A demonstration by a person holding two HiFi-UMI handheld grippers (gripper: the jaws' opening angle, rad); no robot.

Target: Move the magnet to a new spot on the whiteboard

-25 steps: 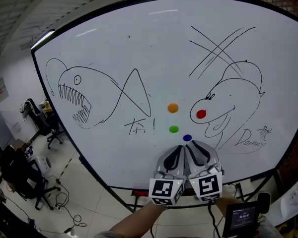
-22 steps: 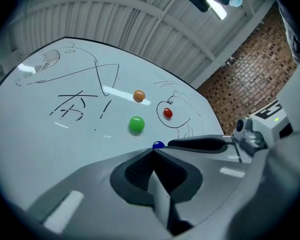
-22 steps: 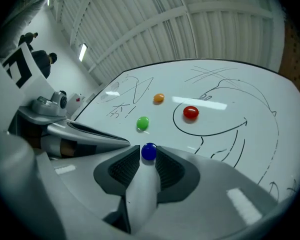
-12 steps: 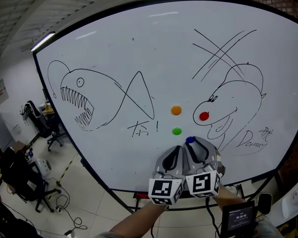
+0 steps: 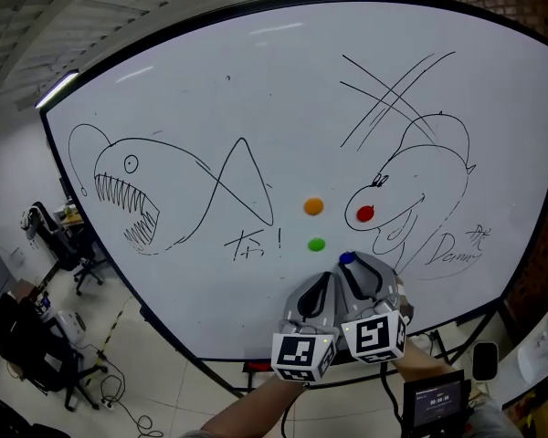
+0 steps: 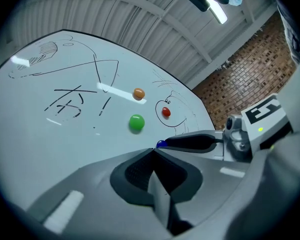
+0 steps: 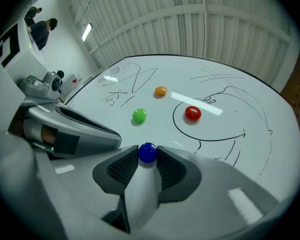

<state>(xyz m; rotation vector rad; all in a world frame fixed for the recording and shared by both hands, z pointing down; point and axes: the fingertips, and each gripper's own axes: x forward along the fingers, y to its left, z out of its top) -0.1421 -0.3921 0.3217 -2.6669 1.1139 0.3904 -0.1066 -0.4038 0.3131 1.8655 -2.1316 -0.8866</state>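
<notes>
Your right gripper (image 5: 352,267) has its 2 jaws partly apart and clamped on the blue magnet (image 7: 147,152), 1 ribbed pad pressing on each side of it. Those jaws have just been closing, with the magnet between them. The magnet sits at the very tips, low on the whiteboard (image 5: 256,89), below and to the right of the green magnet (image 7: 139,115) and below and to the left of the red magnet (image 7: 192,113). The orange magnet (image 7: 160,91) is higher up. Your left gripper (image 6: 153,150) has its jaws together, tips meeting on nothing, just beside the right gripper and close to the board.
</notes>
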